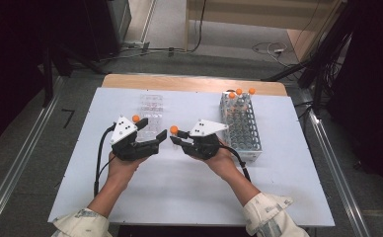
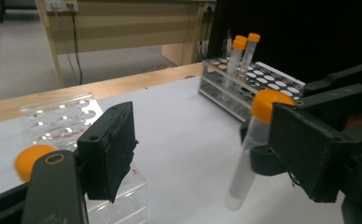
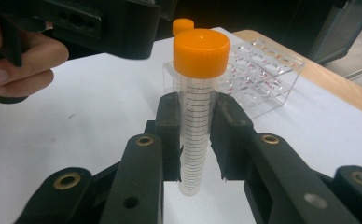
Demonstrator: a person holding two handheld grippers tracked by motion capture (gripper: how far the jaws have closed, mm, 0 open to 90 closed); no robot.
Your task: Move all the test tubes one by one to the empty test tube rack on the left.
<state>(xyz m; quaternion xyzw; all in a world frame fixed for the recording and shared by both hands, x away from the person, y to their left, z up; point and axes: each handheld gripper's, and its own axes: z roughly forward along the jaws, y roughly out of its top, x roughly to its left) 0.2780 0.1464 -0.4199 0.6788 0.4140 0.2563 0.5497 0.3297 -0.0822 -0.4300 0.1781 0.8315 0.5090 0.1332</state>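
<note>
Midway: right gripper (image 3: 198,140) pinches capped tube (image 3: 197,112); left gripper (image 2: 207,149) spread, empty; clear rack (image 1: 151,111) at eleven o'clock awaits tube.

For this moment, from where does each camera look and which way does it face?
High view: above the person's side, looking forward and down on the white table; both forearms, left gripper, right gripper.
Left gripper view: rides the left gripper, jaws apart, facing the metal rack.
Right gripper view: rides the right gripper, jaws clamping the orange-capped tube, clear rack behind.
Shared: that tube.
</note>
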